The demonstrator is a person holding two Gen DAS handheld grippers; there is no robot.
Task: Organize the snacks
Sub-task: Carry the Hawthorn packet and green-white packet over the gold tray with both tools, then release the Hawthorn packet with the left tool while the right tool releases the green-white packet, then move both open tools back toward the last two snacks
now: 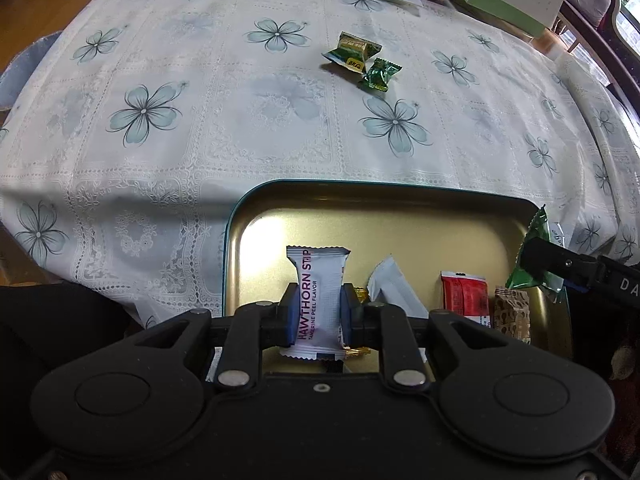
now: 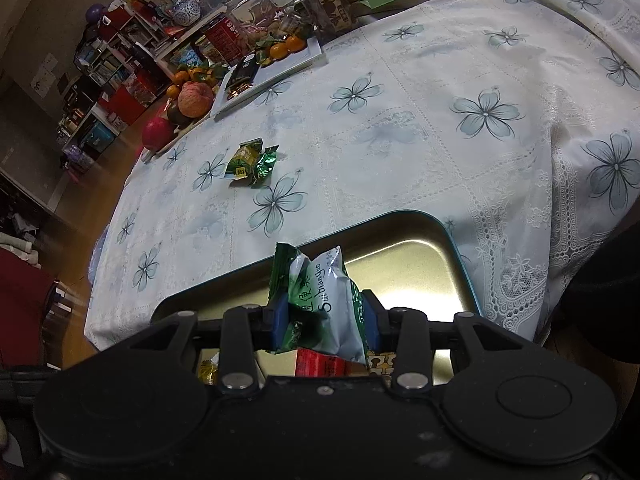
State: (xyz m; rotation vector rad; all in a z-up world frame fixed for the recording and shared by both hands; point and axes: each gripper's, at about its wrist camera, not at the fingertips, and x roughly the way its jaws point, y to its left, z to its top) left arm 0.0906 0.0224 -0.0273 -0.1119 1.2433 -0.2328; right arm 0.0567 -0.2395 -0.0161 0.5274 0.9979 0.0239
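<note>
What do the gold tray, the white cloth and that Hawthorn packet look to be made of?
The tray looks like metal: a glossy gold inside that mirrors the light, with a teal painted rim. The tablecloth looks like embossed vinyl or lace-patterned plastic, faintly shiny, printed with grey-blue flowers; it may be fabric. The Hawthorn packet, gripped in the left tongs, seems matte white plastic film with crimped zigzag ends.

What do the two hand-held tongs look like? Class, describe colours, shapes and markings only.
Both the left tongs and the right tongs are matte black plastic, with blue pads on the inner faces of the fingers. Each has a wide body with two round raised discs and angular linkage arms joined by silver pivot pins. White letters "DA" mark the right tongs' side. No cables or sleeves show.
</note>
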